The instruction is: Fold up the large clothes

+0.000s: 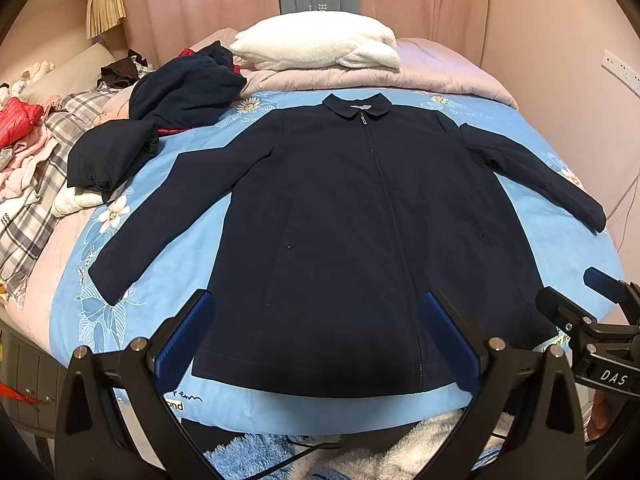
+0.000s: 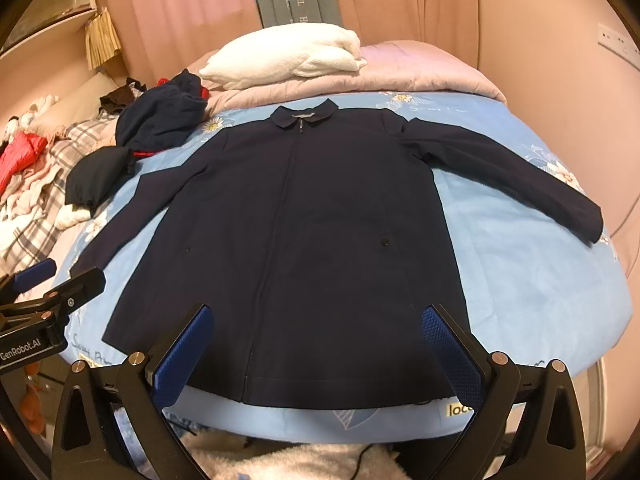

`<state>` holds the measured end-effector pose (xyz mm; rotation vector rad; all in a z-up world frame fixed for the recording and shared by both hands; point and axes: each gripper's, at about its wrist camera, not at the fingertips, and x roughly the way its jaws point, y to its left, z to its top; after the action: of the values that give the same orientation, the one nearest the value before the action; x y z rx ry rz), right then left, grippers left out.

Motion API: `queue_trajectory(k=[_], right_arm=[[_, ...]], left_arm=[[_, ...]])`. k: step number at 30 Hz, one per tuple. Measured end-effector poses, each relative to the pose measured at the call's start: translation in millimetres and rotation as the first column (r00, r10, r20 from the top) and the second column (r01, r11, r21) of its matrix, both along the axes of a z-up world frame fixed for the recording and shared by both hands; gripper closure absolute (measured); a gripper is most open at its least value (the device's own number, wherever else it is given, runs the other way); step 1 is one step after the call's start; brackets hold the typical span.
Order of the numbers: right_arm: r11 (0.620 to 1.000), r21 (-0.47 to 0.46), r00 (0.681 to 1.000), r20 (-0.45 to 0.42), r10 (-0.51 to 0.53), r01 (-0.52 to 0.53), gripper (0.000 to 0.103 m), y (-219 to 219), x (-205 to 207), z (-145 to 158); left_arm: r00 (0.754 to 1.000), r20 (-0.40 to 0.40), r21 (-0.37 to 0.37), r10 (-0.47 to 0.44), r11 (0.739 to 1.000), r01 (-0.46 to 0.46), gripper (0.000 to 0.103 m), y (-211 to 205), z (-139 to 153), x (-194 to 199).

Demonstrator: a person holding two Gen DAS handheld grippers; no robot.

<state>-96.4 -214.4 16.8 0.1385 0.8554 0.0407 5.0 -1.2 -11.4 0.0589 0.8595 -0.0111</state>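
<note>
Where both grippers' fingers gape, empty: navy jacket [image 1: 360,216], hem corners behind fingers [image 1: 184,344].

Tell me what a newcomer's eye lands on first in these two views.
First, the navy jacket spread flat and zipped on the blue floral sheet, collar away from the cameras, both sleeves out to the sides. Next, the open left claw and open right claw hovering by its hem. Then the white fluffy blanket folded at the far end, and crumpled dark clothes piled left of the jacket.
</note>
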Motion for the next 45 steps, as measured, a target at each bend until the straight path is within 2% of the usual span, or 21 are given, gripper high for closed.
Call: queue_trajectory(k=[34,38,40,43,45], right_arm=[[1.000,0.012,1.000,-0.003,-0.008,0.008,0.000,-2.0,0.7,-3.0],[0.996,0.083,1.000,-0.002,-0.019,0.019,0.000,-15.9,3.6,-7.3],[0.988,0.155,1.000,0.000,-0.012,0.012,0.000,-25.6,5.7,-11.2],[0.952,0.306,1.000,0.029,0.010,-0.019,0.000,-48.4,9.3,-17.2],[0.920,0.391,0.997,0.072,-0.016,-0.013,0.000,-68.2,10.9,-21.5]], left_arm=[[1.000,-0.011,0.007,-0.003,1.000,0.003,0.000,-2.6,-4.1,1.7],[1.000,-0.027,0.009,0.000,1.000,0.000,0.000,-3.4,-9.3,6.5],[0.999,-0.036,0.001,-0.001,1.000,0.001,0.000,-3.3,-12.0,9.9],[0.999,-0.038,-0.026,-0.011,1.000,0.010,0.000,-2.8,-14.4,16.5],[0.999,-0.037,-0.077,-0.025,0.997,0.022,0.000,-0.9,-16.8,22.5]])
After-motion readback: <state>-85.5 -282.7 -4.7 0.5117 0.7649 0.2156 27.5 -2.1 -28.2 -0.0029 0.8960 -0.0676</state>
